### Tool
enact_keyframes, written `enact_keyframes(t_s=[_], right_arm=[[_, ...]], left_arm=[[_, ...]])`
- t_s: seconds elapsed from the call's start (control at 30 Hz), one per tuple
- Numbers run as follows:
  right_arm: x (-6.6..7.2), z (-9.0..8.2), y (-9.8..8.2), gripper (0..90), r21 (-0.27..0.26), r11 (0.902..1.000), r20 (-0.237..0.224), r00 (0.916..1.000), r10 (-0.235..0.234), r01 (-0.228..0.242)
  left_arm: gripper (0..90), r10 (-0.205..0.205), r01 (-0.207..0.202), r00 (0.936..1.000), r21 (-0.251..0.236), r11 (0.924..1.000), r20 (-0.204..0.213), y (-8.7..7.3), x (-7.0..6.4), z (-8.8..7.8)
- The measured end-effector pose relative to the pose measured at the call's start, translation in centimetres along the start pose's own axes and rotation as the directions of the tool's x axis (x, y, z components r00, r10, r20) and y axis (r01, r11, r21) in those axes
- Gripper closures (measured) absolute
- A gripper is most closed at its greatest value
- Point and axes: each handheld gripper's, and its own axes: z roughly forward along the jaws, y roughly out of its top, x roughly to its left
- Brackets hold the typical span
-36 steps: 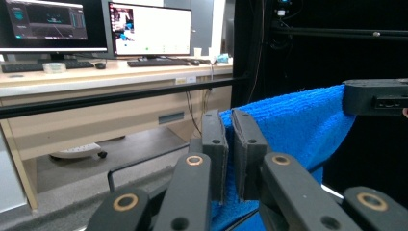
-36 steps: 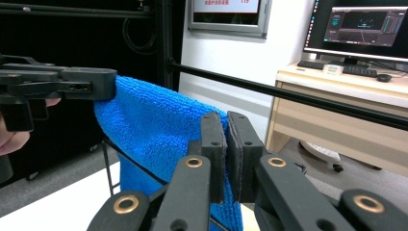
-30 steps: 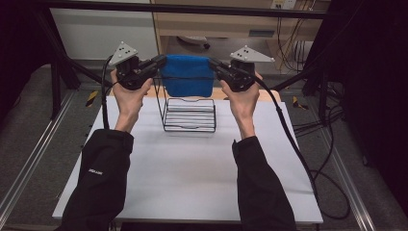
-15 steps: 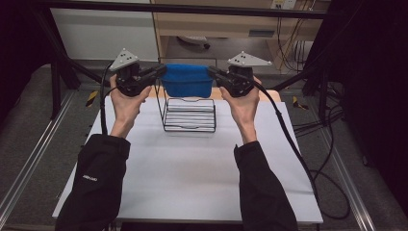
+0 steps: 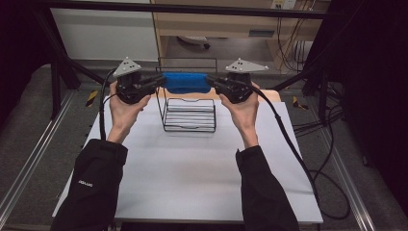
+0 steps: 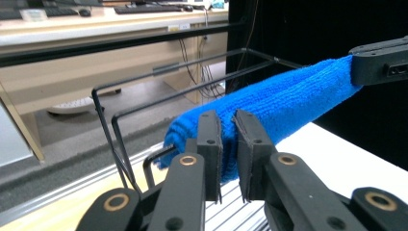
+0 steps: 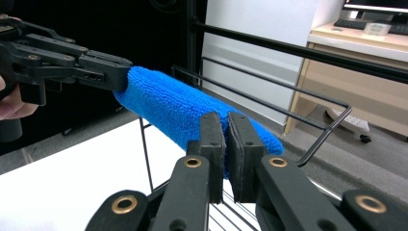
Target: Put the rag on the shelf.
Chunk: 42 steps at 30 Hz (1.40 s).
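Blue towel (image 5: 185, 82) stretched between left tongs (image 5: 158, 80) and right tongs (image 5: 211, 80), each clenched on one end, above wire rack (image 5: 189, 115)

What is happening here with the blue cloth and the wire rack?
A person holds a folded blue cloth stretched between two grippers, above the black wire rack on the white table. The right gripper is clamped on one end. The left gripper has the other end between its jaws, which have just been opening slightly. The cloth hangs near the rack's top rail.
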Motion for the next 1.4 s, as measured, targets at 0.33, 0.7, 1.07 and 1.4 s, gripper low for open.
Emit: enact_keyframes(t_s=[0.33,0.7,1.07,1.4], right_arm=[[0.0,0.2,-0.7,85.9,0.016,0.9998,-0.011,0.9999,-0.011,0.011],[0.1,0.3,-1.3,85.2,0.025,0.9994,-0.02,0.9996,-0.022,0.023],[0.0,0.4,-1.7,77.3,0.052,0.9981,-0.046,0.9985,-0.03,0.032],[0.2,0.1,-1.4,79.2,0.029,0.9988,-0.103,0.9939,0.041,-0.038]], left_arm=[[70.8,-0.024,0.024,0.9996,-0.017,0.9996,0.015,1.8,0.4,-1.6],[89.2,0.0,-0.009,0.997,0.117,0.9931,0.078,2.0,-0.5,0.0],[89.9,-0.01,-0.006,0.9969,0.2,0.9798,0.078,-0.2,-0.2,1.0],[89.9,0.009,-0.02,0.9985,0.214,0.9766,0.054,-1.2,-0.1,1.8]])
